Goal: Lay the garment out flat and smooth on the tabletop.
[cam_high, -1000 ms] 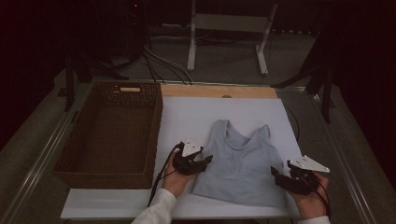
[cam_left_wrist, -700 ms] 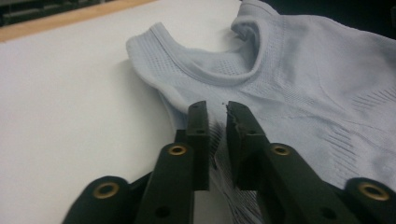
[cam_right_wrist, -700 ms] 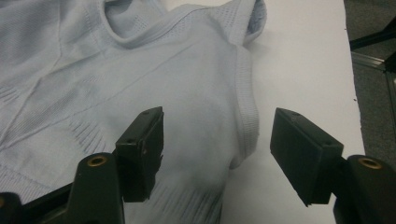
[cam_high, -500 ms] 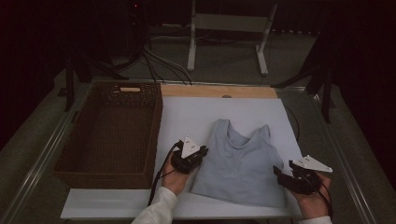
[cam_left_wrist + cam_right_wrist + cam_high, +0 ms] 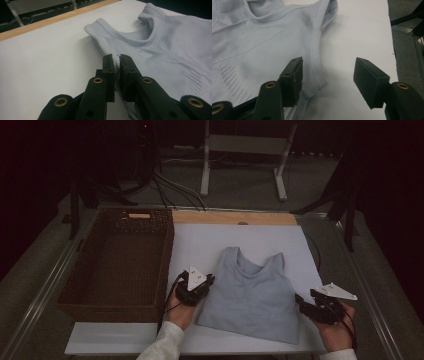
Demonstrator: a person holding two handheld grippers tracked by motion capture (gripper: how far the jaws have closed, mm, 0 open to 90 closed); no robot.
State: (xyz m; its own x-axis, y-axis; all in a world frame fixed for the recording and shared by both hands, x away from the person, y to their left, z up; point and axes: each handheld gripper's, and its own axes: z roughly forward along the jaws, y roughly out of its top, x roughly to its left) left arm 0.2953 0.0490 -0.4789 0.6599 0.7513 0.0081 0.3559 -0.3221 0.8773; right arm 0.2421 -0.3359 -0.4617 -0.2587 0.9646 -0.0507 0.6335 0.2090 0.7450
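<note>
Nearest the person, the right gripper [image 5: 303, 303] sat at about four o'clock on the white table [image 5: 210, 242], held in the right hand [image 5: 334, 332]. Its jaws stood wide apart in the right gripper view, one jaw over the cloth and the other over bare table, straddling the ribbed side edge of the pale grey sleeveless knit top [image 5: 262, 47] below the armhole without closing on it.

At about eight o'clock the left gripper [image 5: 206, 282] was held in the left hand [image 5: 181, 312], a white sleeve [image 5: 160, 347] behind it. In the left gripper view its jaws were drawn nearly together, pinching the top's [image 5: 160, 42] side edge just below the shoulder strap, a thin fold of fabric between them.

The top [image 5: 252, 292] lay flat at the table's centre, hem toward six o'clock, straps toward twelve.

At nine o'clock a dark brown woven rectangular basket [image 5: 165, 255] stood touching the table's edge. At twelve o'clock a light wooden strip [image 5: 235, 218] ran along the far edge, and beyond it a white metal stand [image 5: 205, 167] stood on the floor with black cables [image 5: 172, 190] beside it.
</note>
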